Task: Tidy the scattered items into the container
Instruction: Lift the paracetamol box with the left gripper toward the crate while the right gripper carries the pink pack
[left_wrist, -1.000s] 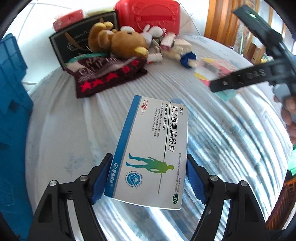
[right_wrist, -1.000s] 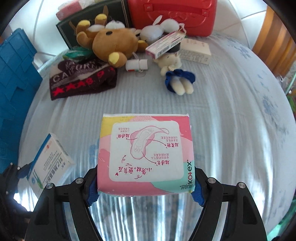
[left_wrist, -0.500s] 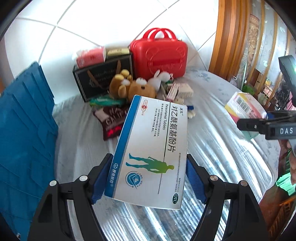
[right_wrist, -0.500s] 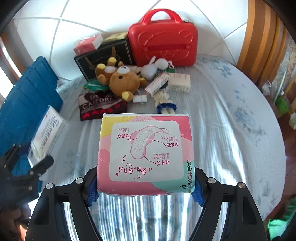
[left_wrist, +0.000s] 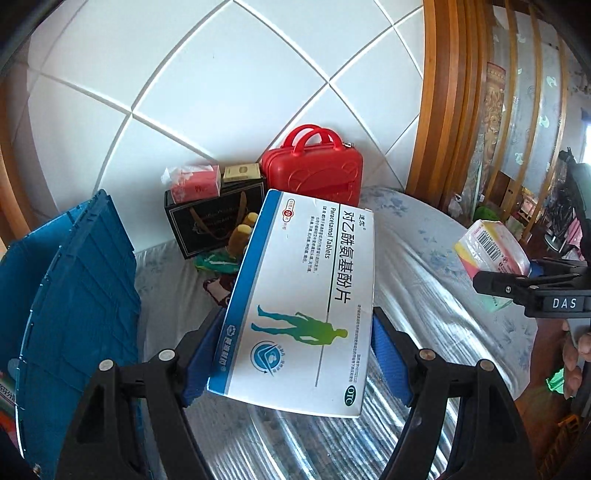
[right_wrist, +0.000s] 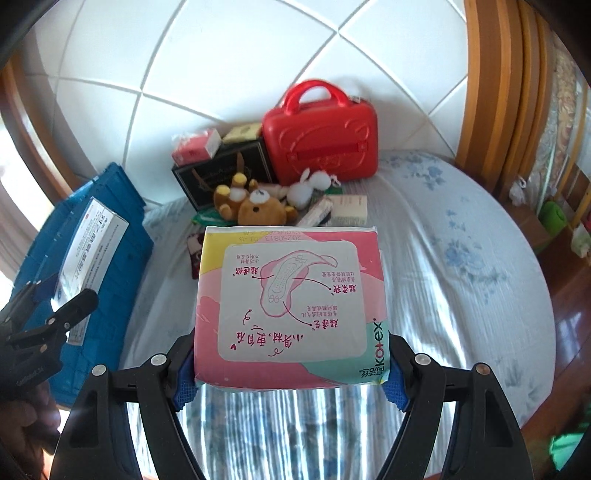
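My left gripper (left_wrist: 295, 354) is shut on a white and blue tablet box (left_wrist: 299, 295), held high above the bed. The same box (right_wrist: 88, 254) shows at the left of the right wrist view, in front of the blue crate (right_wrist: 92, 280). My right gripper (right_wrist: 288, 373) is shut on a pink pad pack (right_wrist: 291, 306), also lifted well above the sheet. That pack (left_wrist: 491, 254) appears at the right of the left wrist view. The blue crate (left_wrist: 74, 306) stands at the left edge of the bed.
At the head of the bed lie a red case (right_wrist: 321, 133), a black gift bag (right_wrist: 225, 173) with a red tissue box (right_wrist: 195, 147) on it, a brown teddy bear (right_wrist: 255, 210), a white plush rabbit (right_wrist: 310, 184) and small boxes (right_wrist: 347, 210). Wooden posts (right_wrist: 495, 92) rise at the right.
Both grippers have risen well above the bed with their loads. The toys and red case now look smaller and farther, and the tiled wall fills the upper part of both views.
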